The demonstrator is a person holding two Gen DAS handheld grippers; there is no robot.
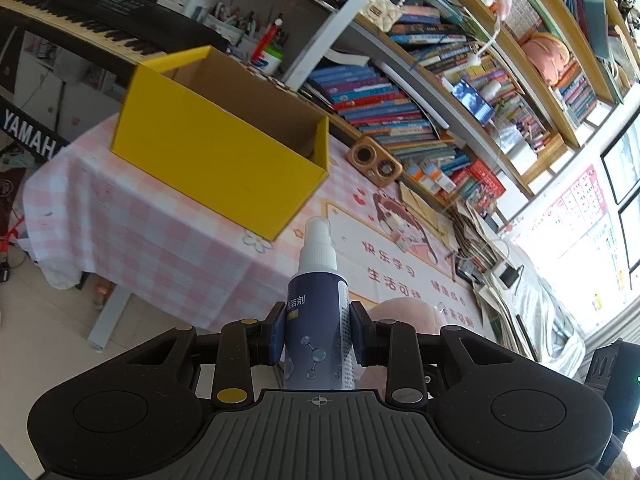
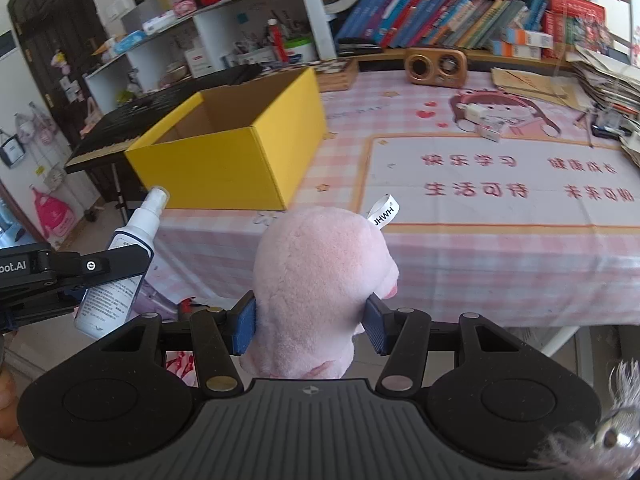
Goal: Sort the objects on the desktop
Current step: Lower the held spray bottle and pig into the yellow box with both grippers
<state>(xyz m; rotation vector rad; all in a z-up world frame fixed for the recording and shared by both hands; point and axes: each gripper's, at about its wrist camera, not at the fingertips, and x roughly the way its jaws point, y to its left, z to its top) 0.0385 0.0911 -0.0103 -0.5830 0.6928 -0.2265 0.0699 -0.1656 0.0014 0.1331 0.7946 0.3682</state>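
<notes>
My left gripper (image 1: 318, 330) is shut on a dark blue spray bottle (image 1: 318, 320) with a white pump top, held in the air in front of the table's near edge. The bottle also shows in the right wrist view (image 2: 120, 264), clamped by the left gripper (image 2: 116, 266). My right gripper (image 2: 310, 322) is shut on a pink plush toy (image 2: 316, 268) with a white tag, held before the table's front edge. The toy shows behind the bottle in the left wrist view (image 1: 400, 316). An open, empty yellow cardboard box (image 1: 224, 148) (image 2: 236, 140) stands on the table's left part.
The table (image 2: 480, 256) has a pink checked cloth with a cartoon mat. A wooden radio (image 2: 436, 66), small white items (image 2: 480, 120) and paper stacks (image 2: 604, 80) lie toward the back and right. A keyboard (image 1: 80, 20) stands left of the table. Bookshelves (image 1: 400, 100) stand behind.
</notes>
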